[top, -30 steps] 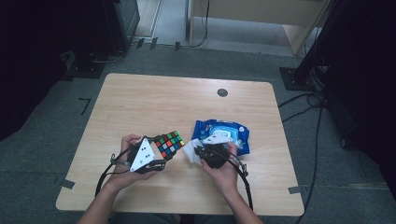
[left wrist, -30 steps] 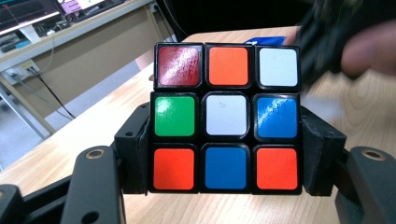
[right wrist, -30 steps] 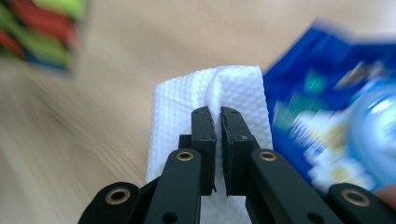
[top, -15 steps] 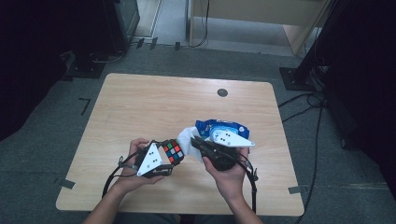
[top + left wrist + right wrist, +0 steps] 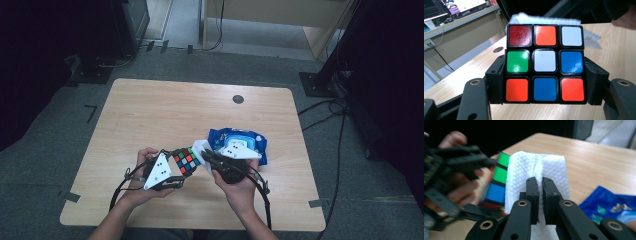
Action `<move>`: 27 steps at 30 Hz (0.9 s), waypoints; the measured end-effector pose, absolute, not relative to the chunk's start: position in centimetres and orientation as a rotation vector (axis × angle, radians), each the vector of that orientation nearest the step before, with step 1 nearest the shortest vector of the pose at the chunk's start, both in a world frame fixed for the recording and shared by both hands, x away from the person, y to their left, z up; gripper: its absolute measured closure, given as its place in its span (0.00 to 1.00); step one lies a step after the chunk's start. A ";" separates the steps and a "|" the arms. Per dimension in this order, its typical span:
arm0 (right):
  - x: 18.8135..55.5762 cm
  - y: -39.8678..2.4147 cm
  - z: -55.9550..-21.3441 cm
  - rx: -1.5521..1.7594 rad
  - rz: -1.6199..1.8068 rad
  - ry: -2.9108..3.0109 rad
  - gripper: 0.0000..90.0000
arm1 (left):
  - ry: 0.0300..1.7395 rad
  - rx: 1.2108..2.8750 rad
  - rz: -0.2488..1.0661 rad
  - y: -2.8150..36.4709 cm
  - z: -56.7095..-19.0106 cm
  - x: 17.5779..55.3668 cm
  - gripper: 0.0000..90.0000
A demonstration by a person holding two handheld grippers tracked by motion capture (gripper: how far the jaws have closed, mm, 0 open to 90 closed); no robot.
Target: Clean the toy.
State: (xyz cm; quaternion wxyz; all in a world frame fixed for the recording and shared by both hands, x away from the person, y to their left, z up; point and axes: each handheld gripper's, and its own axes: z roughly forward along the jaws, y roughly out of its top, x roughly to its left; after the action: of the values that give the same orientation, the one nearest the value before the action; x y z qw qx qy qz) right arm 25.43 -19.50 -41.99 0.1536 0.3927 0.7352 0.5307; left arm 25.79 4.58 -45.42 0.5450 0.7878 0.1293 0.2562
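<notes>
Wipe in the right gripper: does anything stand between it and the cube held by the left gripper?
Nothing visible does. The white wipe, pinched in the right gripper, sits right beside the cube clamped in the left gripper, with no object between them.

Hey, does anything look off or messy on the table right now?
Nothing stands out. The left gripper clamps the scrambled cube squarely, the right gripper pinches a folded white wipe beside it, and the blue wipe pack lies flat on the table.

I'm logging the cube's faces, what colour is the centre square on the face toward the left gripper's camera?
White, on the cube; clearest in the left gripper view.
</notes>
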 end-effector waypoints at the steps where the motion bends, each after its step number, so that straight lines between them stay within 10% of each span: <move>1: 25.6 -19.6 -42.2 1.134 1.509 2.109 0.95 | 0.309 1.868 0.610 4.6 -45.4 25.8 0.38; 27: 25.5 -19.3 -42.1 1.084 1.498 2.144 0.94 | 0.299 1.885 0.612 4.3 -45.5 25.7 0.38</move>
State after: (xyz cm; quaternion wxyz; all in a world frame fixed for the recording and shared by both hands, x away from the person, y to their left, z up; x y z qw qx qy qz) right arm 25.45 -19.33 -42.12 0.1545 0.3782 0.7482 0.5227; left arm 25.68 4.26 -45.52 0.5385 0.7924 0.1259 0.2574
